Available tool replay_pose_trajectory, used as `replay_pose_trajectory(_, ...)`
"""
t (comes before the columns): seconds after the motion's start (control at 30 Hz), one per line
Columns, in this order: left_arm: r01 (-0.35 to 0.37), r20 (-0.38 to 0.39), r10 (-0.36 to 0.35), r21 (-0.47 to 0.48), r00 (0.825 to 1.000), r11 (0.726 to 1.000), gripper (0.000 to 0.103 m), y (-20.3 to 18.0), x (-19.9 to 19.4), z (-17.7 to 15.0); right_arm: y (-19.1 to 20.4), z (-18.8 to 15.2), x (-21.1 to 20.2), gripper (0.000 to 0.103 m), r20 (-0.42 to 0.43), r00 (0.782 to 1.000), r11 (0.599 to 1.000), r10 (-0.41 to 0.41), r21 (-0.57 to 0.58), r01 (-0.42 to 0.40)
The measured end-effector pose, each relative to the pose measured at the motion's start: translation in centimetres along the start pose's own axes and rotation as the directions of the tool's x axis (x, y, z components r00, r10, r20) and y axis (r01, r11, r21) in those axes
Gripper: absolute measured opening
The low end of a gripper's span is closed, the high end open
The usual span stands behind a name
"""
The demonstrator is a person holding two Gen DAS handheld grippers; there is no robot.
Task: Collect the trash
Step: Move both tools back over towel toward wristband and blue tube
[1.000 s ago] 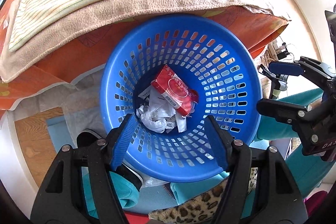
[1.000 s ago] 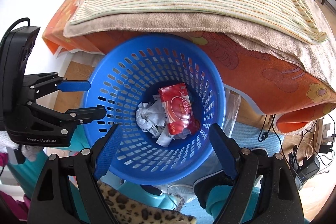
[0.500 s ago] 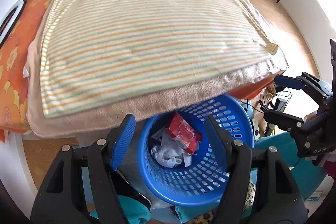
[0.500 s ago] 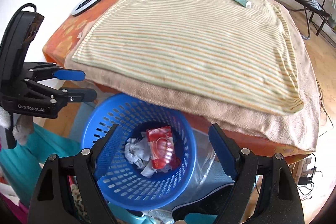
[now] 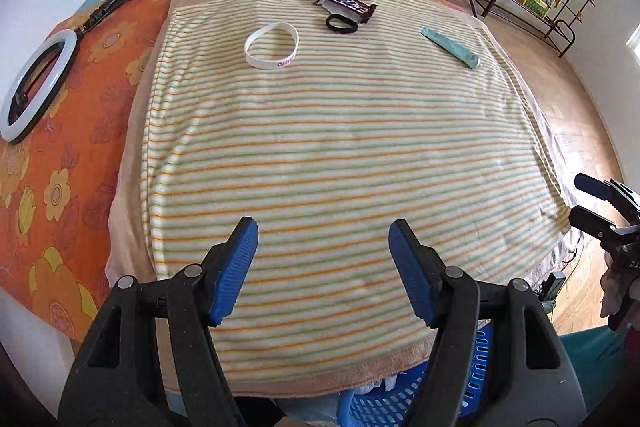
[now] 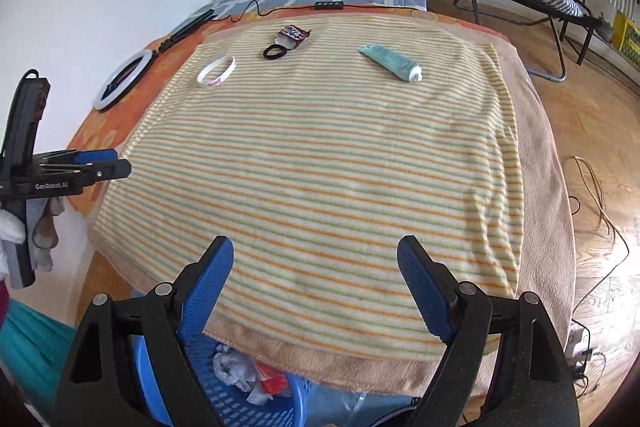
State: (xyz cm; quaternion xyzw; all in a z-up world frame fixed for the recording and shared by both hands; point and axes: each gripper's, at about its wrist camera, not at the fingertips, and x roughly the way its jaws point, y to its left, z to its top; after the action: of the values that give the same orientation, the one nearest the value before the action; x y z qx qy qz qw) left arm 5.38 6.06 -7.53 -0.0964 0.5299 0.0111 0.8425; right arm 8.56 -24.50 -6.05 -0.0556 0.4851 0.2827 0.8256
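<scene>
Both my grippers, left (image 5: pixel 323 267) and right (image 6: pixel 315 283), gape empty, having swung up from the blue perforated plastic basket (image 6: pixel 256 403) to the striped towel, where the brown crinkled candy wrapper (image 5: pixel 347 5) waits at the far edge.

Orange-and-green stripes run across the cream blanket (image 5: pixel 340 155), an orange flowered sheet (image 5: pixel 52 163) beneath. White wristband (image 5: pixel 272 45), black hair tie (image 5: pixel 341 24), brown candy wrapper (image 5: pixel 347 4), teal tube (image 6: pixel 390 62), blue perforated basket (image 6: pixel 224 399).
</scene>
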Motion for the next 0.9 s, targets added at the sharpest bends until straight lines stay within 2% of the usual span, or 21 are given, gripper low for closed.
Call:
replay_pose_trajectory(0.27, -0.042, 0.067, 0.044, -0.03, 0.997, 0.999, 0.07, 2.4, 0.9, 5.2, -1.6, 4.5, 1.4, 0.084, 0.072, 0.997, 1.0, -0.019, -0.008, 0.019)
replay_pose_trajectory(0.4, -0.063, 0.071, 0.065, -0.032, 0.995, 0.998, 0.07, 2.8, 1.6, 7.0, -2.0, 5.7, 2.0, 0.084, 0.096, 0.995, 1.0, -0.026, -0.013, 0.027)
replay_pose_trajectory(0.63, -0.097, 0.06, 0.099, -0.028, 0.993, 0.995, 0.07, 3.1, 3.2, 8.7, -2.7, 6.3, 3.0, 0.084, 0.097, 0.995, 1.0, -0.013, 0.004, 0.013)
replay_pose_trajectory(0.9, -0.081, 0.047, 0.085, -0.066, 0.995, 0.994, 0.07, 4.2, 4.7, 10.0, -3.3, 7.7, 3.8, 0.084, 0.095, 0.995, 0.999, -0.043, -0.02, 0.045)
